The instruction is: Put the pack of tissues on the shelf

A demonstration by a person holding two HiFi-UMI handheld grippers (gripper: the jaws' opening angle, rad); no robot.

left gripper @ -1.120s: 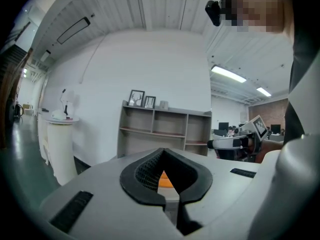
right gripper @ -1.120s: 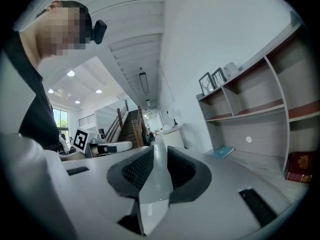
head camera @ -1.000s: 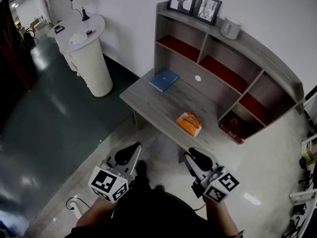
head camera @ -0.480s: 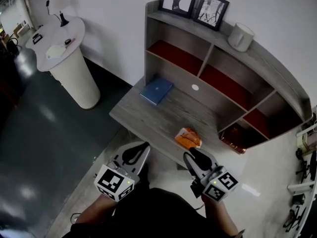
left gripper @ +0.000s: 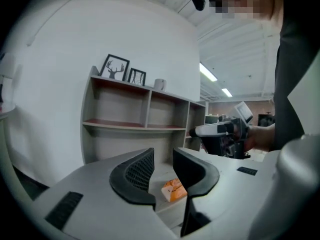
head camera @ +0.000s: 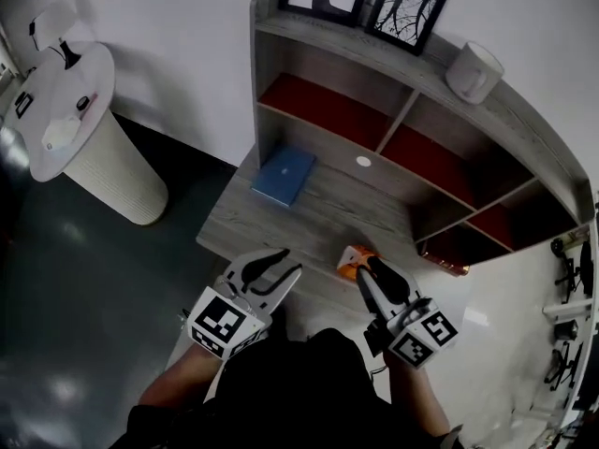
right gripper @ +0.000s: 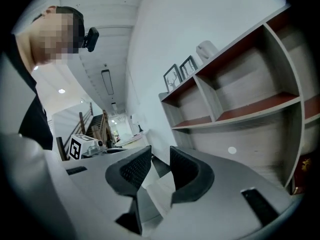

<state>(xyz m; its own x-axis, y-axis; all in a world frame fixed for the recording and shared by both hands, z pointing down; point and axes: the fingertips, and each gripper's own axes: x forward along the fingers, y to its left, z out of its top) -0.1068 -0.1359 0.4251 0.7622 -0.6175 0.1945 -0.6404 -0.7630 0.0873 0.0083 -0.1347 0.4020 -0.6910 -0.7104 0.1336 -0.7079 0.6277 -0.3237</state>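
The orange pack of tissues point(head camera: 350, 257) lies near the front edge of the grey desk point(head camera: 309, 215). In the left gripper view the pack point(left gripper: 173, 189) shows beyond the jaws. My left gripper point(head camera: 288, 262) hovers at the desk's front edge, left of the pack. Its jaws point(left gripper: 163, 156) are opening and nothing is between them. My right gripper point(head camera: 368, 264) reaches over the near side of the pack and hides part of it. Its jaws point(right gripper: 161, 156) stand apart and empty. The shelf unit point(head camera: 404, 118) with red-floored compartments rises at the back of the desk.
A blue book point(head camera: 283, 176) and a small white disc point(head camera: 363, 161) lie on the desk. Two framed pictures point(head camera: 404, 12) and a white cup point(head camera: 473, 71) stand on top of the shelf. A red object point(head camera: 440, 255) sits low in the right compartment. A white round stand point(head camera: 94, 152) is at the left.
The view has come closer to the desk. Both grippers have moved forward to its front edge, and the right one now overlaps the tissue pack.
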